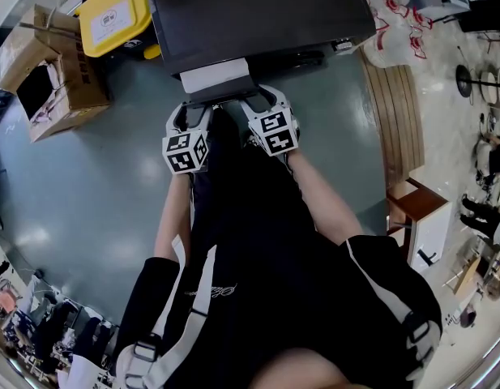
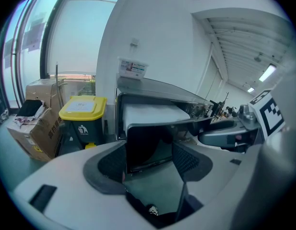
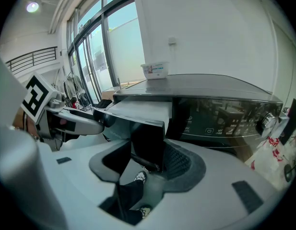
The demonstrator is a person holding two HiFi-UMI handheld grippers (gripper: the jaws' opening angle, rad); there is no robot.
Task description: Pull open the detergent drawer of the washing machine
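Past our black, white-striped jacket (image 1: pixel 258 282), the left gripper (image 1: pixel 193 110) and right gripper (image 1: pixel 262 97) sit wide-jawed astride the ends of the white, black-fronted detergent drawer (image 1: pixel 217 75), which stands out from the dark washing machine (image 1: pixel 258 14), so the pull looks finished and next we'd back off cleanly.
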